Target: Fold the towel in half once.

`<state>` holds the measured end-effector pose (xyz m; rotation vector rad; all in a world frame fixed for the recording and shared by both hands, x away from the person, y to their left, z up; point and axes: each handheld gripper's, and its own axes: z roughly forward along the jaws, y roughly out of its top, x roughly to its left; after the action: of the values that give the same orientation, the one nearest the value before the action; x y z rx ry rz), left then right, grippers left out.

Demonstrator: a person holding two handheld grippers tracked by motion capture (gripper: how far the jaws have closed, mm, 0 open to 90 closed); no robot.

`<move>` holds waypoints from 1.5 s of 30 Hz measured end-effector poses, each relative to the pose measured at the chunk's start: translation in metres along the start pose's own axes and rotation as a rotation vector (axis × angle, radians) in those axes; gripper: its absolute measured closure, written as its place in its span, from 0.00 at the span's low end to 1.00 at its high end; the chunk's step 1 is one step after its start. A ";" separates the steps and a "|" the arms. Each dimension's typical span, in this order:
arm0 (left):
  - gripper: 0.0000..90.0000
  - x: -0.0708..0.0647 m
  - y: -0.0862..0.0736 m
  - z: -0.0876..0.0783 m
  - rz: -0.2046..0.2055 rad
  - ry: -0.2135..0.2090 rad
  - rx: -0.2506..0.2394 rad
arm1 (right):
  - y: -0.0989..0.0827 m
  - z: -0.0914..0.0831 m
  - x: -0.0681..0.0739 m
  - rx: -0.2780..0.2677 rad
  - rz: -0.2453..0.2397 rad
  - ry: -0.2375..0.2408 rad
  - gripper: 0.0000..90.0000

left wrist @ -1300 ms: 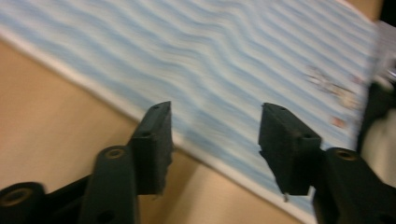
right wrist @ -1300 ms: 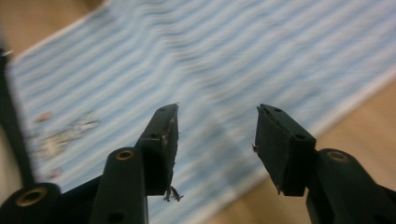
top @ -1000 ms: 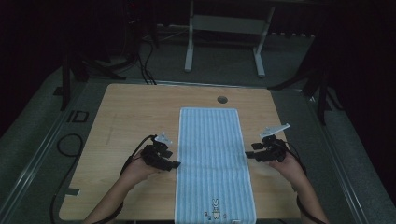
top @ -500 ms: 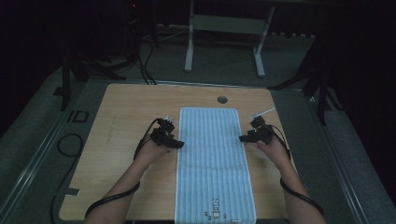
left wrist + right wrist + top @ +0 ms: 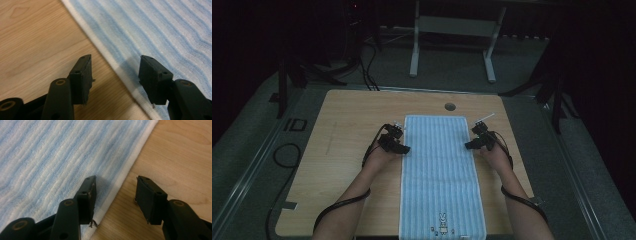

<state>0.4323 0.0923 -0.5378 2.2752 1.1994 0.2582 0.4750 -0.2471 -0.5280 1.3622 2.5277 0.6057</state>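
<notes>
A blue-and-white striped towel (image 5: 439, 170) lies flat and lengthwise down the middle of the wooden table (image 5: 337, 150). My left gripper (image 5: 402, 148) sits low at the towel's left long edge, toward the far end. In the left gripper view it (image 5: 115, 60) is open, straddling the white hem (image 5: 117, 67): one jaw over wood, the other over the towel (image 5: 162, 30). My right gripper (image 5: 469, 146) is at the right long edge. Its jaws (image 5: 117, 180) are open too, with the hem (image 5: 120, 182) lying flat between them. Both pairs of jaws have just been closing a little.
A small rabbit print (image 5: 442, 220) marks the towel's near end. A round cable hole (image 5: 450, 106) is in the tabletop just beyond the far end. A grey metal stand (image 5: 452, 30) is on the floor behind the table, and cables (image 5: 287, 155) lie at the left.
Both hands have slid away from the person along the towel's long edges toward its far end and dropped closer to the table. The towel has not moved.
</notes>
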 end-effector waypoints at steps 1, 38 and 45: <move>0.57 -0.002 0.000 0.001 0.009 0.012 -0.002 | 0.000 0.000 0.001 -0.004 -0.007 0.001 0.64; 0.95 -0.069 -0.093 -0.100 0.137 -0.164 -0.075 | -0.096 -0.104 0.072 -0.108 -0.169 0.198 0.93; 0.63 -0.063 -0.092 -0.107 0.146 -0.196 -0.073 | -0.104 -0.123 0.075 -0.150 -0.149 0.177 0.68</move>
<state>0.2869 0.1231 -0.4949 2.2673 0.9124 0.1266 0.3104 -0.2669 -0.4641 1.1023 2.6274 0.9007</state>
